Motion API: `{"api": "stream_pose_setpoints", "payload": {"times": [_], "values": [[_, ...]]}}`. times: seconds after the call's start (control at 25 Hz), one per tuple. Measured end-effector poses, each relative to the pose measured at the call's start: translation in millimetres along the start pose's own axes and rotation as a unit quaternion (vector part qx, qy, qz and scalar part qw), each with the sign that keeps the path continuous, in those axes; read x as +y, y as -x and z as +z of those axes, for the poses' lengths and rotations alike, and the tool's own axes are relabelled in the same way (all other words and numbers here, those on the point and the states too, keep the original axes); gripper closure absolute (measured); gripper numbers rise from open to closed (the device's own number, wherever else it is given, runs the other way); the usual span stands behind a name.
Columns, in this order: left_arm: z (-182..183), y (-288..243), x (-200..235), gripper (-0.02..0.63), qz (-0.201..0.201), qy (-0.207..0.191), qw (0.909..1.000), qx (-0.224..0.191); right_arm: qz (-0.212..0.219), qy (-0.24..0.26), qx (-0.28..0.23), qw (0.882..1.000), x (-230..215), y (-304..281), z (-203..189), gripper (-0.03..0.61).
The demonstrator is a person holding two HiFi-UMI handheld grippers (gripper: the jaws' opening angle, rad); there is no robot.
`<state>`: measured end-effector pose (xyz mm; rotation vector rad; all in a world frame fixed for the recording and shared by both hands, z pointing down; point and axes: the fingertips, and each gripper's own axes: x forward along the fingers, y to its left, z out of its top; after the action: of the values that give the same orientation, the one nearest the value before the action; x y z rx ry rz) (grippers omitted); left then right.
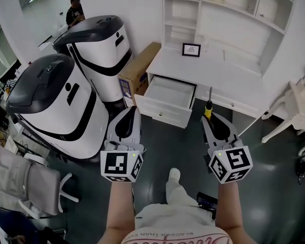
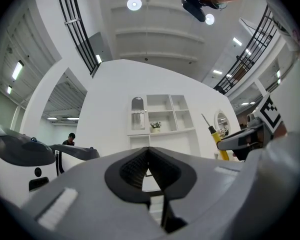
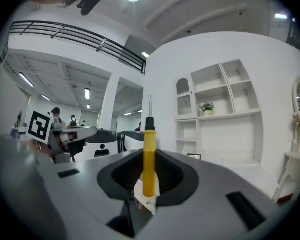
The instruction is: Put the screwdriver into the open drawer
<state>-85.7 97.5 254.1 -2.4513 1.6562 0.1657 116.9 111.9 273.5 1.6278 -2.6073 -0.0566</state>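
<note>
A screwdriver [image 1: 208,107] with a yellow handle and a black collar points its thin shaft toward the white desk [image 1: 213,67]. My right gripper [image 1: 210,117] is shut on the handle. In the right gripper view the screwdriver [image 3: 149,159] stands upright between the dark pads of the right gripper [image 3: 149,151]. The open drawer [image 1: 165,98] juts from the desk's left side, its white inside bare, ahead and left of the tool. My left gripper [image 1: 133,111] hangs in front of the drawer's left corner. Nothing is between the jaws of the left gripper [image 2: 149,151], whose tips meet.
Two big white-and-black machines [image 1: 53,103] [image 1: 99,42] stand at the left, with a cardboard box [image 1: 141,65] against the desk. A small framed picture [image 1: 191,49] sits on the desktop. A white chair [image 1: 295,108] is at the right, a grey office chair [image 1: 25,187] at lower left.
</note>
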Motion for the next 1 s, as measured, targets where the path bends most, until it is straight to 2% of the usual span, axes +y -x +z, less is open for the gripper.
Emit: {"api": "stream_pose_setpoints", "payload": {"times": [0.32, 0.68, 1.0], "values": [[-17.6, -75.4, 19.0, 0.604, 0.017, -0.002, 0.9998, 0.014, 0.009, -0.008, 0.003, 1.000, -53.7, -66.2, -2.5, 0.499], [-25.7, -155.9, 37.4, 0.604, 0.041, -0.008, 0.9990, 0.015, 0.039, -0.007, 0.003, 0.999, -105.7, -141.4, 0.1, 0.499], [-37.3, -195.8, 42.9, 0.604, 0.063, -0.016, 0.9974, 0.030, 0.062, -0.014, 0.008, 0.998, -137.4, -184.6, -3.6, 0.499]]}}
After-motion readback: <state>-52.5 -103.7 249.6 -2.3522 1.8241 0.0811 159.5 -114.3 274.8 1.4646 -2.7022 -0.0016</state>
